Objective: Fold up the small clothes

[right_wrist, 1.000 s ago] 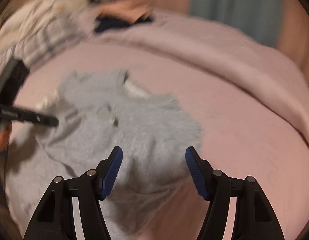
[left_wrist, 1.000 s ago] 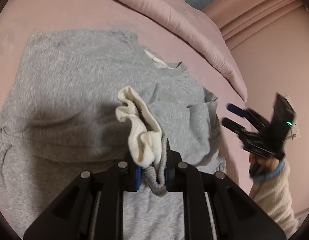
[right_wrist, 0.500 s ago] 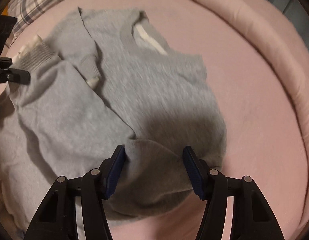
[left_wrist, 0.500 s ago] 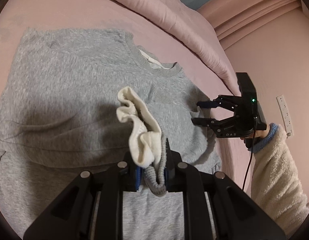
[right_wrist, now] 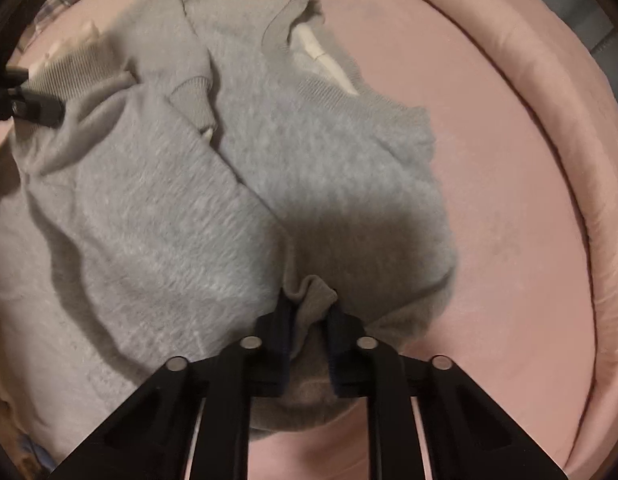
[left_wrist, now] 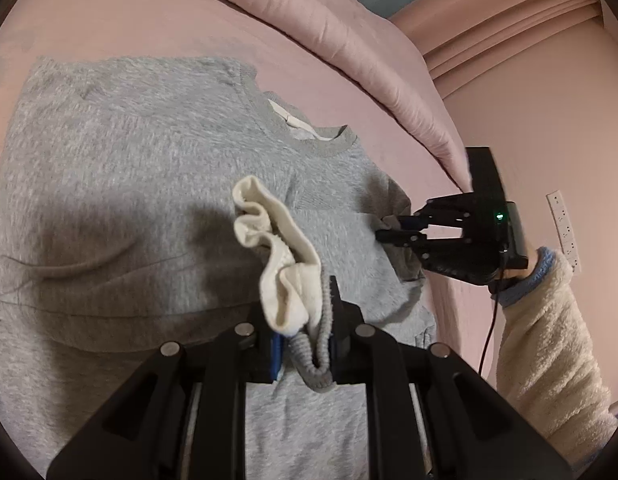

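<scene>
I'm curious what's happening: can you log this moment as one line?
left gripper: shut on sweatshirt hem | right gripper: shut on sweatshirt edge | surface: pink bed

- The left wrist view looks slantwise down over the grey sweatshirt (left_wrist: 149,184) from close above its hem, toward the collar.
- The right wrist view looks steeply down, closer still, at the sweatshirt's side edge.
- Both views share the sweatshirt and the pink bed (right_wrist: 509,208).

I see a pink bed sheet (right_wrist: 509,200) with a rolled pink duvet (left_wrist: 349,40) along its far edge, a pink wall (left_wrist: 541,128) beyond bearing a white socket strip (left_wrist: 565,224).
</scene>
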A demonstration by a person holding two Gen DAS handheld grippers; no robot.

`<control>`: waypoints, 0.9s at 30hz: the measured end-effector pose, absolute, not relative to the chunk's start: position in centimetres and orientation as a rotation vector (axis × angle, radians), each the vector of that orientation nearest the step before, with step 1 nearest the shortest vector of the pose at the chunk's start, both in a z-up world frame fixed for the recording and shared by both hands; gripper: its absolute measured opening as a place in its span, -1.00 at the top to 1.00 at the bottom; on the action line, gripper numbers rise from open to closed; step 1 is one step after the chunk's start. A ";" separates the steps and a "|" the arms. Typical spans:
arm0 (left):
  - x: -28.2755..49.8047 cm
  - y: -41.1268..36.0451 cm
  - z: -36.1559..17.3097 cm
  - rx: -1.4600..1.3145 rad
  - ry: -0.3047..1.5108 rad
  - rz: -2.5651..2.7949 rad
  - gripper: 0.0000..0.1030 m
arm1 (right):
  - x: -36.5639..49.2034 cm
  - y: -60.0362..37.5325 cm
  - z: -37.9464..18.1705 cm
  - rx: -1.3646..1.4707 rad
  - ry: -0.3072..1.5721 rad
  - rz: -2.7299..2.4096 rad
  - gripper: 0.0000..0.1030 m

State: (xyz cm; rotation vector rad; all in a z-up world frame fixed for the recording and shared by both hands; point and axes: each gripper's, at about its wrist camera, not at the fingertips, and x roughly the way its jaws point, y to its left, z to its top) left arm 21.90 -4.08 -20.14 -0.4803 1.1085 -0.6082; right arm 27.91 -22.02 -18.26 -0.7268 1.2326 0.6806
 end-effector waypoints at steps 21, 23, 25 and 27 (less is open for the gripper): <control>23.5 -6.2 -18.6 -0.538 1.027 -0.573 0.71 | 26.4 -28.4 -14.2 -0.344 1.105 0.230 0.34; 23.7 -6.2 -18.8 -0.543 1.039 -0.571 0.71 | 24.5 -28.8 -13.4 -0.249 1.075 0.232 0.34; 23.9 -6.6 -18.9 -0.532 1.050 -0.580 0.71 | 21.4 -27.3 -12.9 -0.222 1.042 0.337 0.34; 23.9 -7.0 -18.7 -0.524 1.053 -0.588 0.71 | 17.8 -27.0 -12.6 -0.182 1.040 0.450 0.34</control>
